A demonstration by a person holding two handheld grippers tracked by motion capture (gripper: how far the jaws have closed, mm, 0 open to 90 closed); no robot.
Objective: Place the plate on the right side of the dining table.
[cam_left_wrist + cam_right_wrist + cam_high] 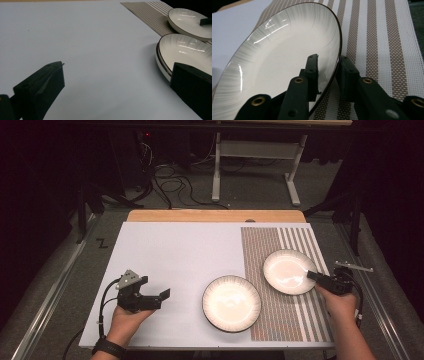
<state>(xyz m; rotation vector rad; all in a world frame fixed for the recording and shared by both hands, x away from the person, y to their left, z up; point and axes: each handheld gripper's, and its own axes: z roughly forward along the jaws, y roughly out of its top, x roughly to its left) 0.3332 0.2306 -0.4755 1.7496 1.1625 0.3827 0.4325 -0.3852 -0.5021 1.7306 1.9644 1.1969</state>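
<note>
Pinching the rim of the far plate [286, 271] with your right tool [318, 277], you have one jaw inside the bowl of the plate and the other outside, under its dark edge; the right gripper view shows the rim [337, 62] caught between them, so that tool is closed on the plate. The plate sits on the striped placemat [300, 320] at the right side of the counter [170, 255], and in the right gripper view it looks tipped, its near edge up, though whether it is clear of the mat is hard to tell.

What matters is where the second plate [231, 303] lies from that grip: down and to the left of the held one, nearer you, straddling the mat's left edge, with only a narrow gap between the two rims. If you mean to stack or shift the held plate, I judge the path runs leftward and toward you, across that gap, so the rim must go over the other rim.

Your left tool [150, 297] hovers over bare counter well left of both plates, jaws wide apart and holding nothing; in the left gripper view the near plate [185, 50] lies just past its right-hand jaw, so it is the closer hand to that plate.
</note>
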